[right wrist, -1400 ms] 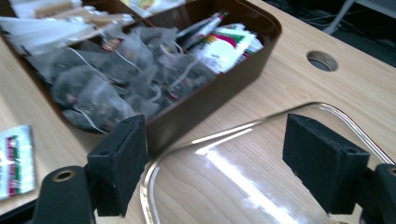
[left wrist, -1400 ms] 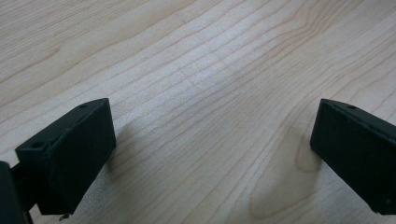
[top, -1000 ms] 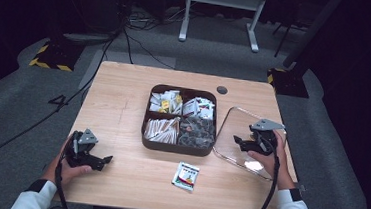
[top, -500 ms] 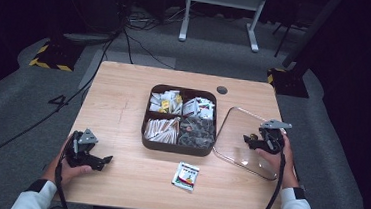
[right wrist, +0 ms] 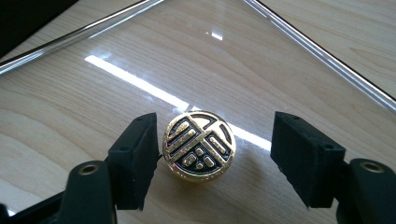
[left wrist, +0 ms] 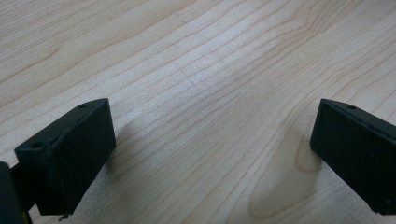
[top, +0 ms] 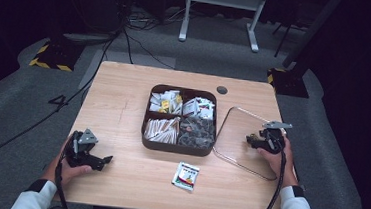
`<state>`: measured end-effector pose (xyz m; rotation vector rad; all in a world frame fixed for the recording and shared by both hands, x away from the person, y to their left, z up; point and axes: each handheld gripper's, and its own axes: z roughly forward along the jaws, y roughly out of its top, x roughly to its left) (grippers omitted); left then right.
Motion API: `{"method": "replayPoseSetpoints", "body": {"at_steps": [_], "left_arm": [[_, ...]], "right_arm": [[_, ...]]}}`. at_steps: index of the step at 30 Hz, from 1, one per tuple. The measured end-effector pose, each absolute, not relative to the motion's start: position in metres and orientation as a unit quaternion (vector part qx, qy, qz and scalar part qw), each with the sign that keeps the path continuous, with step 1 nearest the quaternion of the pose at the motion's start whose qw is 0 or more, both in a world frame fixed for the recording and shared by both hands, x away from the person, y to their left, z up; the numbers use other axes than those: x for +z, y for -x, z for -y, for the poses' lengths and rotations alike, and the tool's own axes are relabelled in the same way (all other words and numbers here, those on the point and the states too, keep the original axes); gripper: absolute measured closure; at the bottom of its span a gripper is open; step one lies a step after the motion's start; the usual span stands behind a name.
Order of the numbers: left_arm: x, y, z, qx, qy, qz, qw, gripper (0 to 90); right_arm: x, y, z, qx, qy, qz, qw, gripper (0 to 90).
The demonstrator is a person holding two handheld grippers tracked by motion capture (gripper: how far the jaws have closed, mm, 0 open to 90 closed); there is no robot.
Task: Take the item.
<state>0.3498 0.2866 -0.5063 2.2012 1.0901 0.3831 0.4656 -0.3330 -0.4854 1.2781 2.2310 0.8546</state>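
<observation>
Knob (right wrist: 199, 146), gold-patterned, faces up on our flat glass lid (top: 239, 134), right of the compartment box (top: 180, 118); right hand-held gripper (right wrist: 212, 156) straddles it, jaws closing, one pad touching. Lid edges cut off.

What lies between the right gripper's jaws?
In the right gripper view, the clear lid's round gold knob sits between the right gripper jaws, which have been closing without clamping it.

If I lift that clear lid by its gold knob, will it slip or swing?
Probably stiff: the clear lid lies flat and glossy. The round gold knob looks smooth, so the right gripper, whose jaws have just been closing around it, may slip. Held centrally, the lid could tilt.
</observation>
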Motion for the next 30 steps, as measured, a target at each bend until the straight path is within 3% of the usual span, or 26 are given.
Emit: {"method": "replayPoseSetpoints", "body": {"at_steps": [6,18,30], "left_arm": [[-0.5063,-0.3499,-0.2866,0.146,-0.838,-0.415,0.322,0.4],[-0.5063,-0.3498,-0.2866,0.146,-0.838,-0.415,0.322,0.4],[-0.5062,-0.3501,-0.2868,0.146,-0.839,-0.414,0.321,0.3]], "right_arm": [[-0.489,-0.4689,0.3311,0.311,-0.463,-0.803,0.209,37.7],[-0.4892,-0.4684,0.334,0.332,-0.459,-0.803,0.183,57.2],[-0.4888,-0.4683,0.333,0.333,-0.46,-0.802,0.186,59.8]]}}
